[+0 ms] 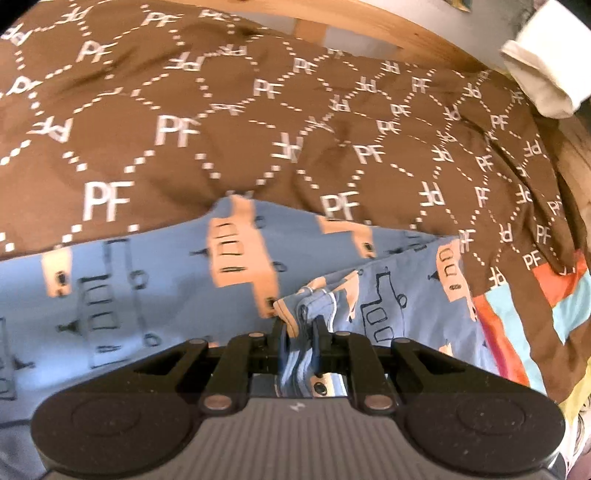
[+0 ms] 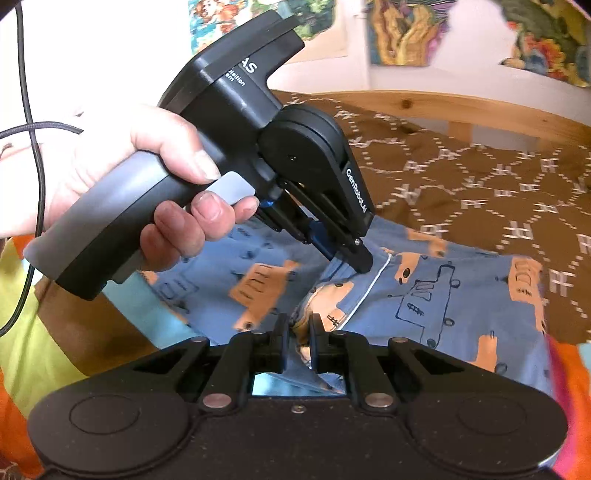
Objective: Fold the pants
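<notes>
Left wrist view: the left gripper (image 1: 300,332) has its jaws nearly closed on a bunched edge of the pants (image 1: 147,280), several layers of blue fabric with orange vehicle prints pinched between the pads. The right gripper (image 2: 297,332) grips the same way, jaws almost together on a fold of the cloth near the white-piped seam. The pants lie on a bed, spread over a brown bedspread (image 1: 184,122) printed with white letters.

The step in hand looks like carrying a gripped edge across to make a fold. To do it well, both grips should travel together at matching height so the cloth stays taut between them and lands square on the lower layer (a slack middle would wrinkle).

Around: a person's hand (image 2: 122,173) holds the left tool, its cable (image 2: 35,147) trailing behind. A wooden bed frame (image 1: 388,26) runs along the far side, with a white cloth (image 1: 539,74) at its corner and a bright striped blanket (image 1: 509,325) beside the pants. Nothing lies on the folding area; the rumpled bedspread may snag the fold.
</notes>
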`<action>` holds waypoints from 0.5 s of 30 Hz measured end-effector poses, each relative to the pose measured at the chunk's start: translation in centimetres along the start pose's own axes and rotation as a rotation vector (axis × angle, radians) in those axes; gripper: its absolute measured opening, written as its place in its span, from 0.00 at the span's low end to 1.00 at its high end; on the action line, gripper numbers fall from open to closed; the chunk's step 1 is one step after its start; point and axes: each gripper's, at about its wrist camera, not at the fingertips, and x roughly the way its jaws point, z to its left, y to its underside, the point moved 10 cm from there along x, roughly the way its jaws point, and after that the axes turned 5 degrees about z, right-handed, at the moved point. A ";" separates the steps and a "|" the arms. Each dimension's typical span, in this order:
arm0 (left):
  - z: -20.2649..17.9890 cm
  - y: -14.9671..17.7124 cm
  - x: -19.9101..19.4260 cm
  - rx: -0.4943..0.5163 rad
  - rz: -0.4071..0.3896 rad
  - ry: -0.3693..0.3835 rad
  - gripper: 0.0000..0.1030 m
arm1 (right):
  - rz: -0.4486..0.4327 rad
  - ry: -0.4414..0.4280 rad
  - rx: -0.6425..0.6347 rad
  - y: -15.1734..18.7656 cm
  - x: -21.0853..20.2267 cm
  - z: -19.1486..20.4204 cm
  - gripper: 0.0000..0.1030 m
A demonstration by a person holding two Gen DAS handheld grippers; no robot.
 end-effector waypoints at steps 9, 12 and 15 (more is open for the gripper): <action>2.0 0.3 -0.2 0.031 -0.007 -0.071 0.14 | 0.040 -0.037 -0.008 0.1 2.5 1.7 0.11; 2.2 0.5 0.5 0.035 -0.009 -0.082 0.16 | 0.060 -0.028 -0.008 0.4 3.2 1.6 0.12; 2.4 0.6 0.6 0.020 -0.021 -0.079 0.22 | 0.070 -0.032 -0.012 0.6 3.1 1.4 0.22</action>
